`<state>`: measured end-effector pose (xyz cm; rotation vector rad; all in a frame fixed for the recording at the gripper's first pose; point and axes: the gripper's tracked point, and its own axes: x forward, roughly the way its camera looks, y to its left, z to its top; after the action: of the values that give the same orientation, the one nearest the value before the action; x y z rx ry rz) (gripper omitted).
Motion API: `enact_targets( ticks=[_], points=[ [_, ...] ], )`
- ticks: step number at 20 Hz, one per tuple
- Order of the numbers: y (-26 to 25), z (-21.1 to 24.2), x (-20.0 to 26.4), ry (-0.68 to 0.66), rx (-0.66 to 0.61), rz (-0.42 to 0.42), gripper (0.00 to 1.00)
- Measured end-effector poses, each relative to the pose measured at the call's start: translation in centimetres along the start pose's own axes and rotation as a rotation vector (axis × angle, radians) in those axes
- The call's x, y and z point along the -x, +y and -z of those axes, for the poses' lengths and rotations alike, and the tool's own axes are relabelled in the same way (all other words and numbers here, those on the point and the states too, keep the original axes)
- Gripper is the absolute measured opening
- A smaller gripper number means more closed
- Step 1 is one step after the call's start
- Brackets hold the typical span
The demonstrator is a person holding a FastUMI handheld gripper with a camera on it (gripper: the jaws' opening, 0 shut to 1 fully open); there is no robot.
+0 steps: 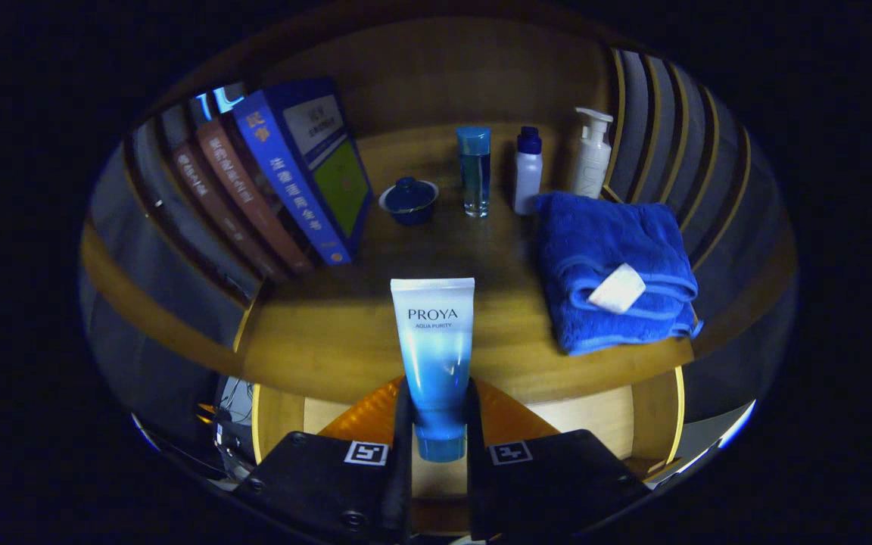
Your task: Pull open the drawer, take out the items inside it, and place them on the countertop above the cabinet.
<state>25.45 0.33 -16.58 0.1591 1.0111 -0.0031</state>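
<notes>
Wooden desk (330, 333) above an open wooden drawer (595, 412). Tongs (437, 431) clamped on a blue-and-white squeeze tube (434, 356), held cap-down over the desk's front edge. Beyond: leaning row of books (277, 189), blue lidded cup (409, 200), clear blue bottle (474, 170), white bottle with blue cap (527, 172), white pump bottle (592, 154), folded blue towel (610, 265).

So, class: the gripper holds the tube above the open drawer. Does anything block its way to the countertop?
Nothing visible does. The gripper is shut on the tube, and the countertop just ahead is bare wood. The books, the lidded cup, the bottles and the blue towel stand aside or beyond.
</notes>
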Motion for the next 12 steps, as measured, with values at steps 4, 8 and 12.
enact_targets(
  ticks=[4, 8, 12],
  points=[
    [-0.3, -1.6, -3.3, 0.030, 0.031, 0.041, 0.34],
    [-1.0, -1.7, -6.4, 0.079, 0.029, 0.073, 0.34],
    [-0.6, -2.1, -7.5, 0.076, 0.011, 0.039, 0.46]
  ],
)
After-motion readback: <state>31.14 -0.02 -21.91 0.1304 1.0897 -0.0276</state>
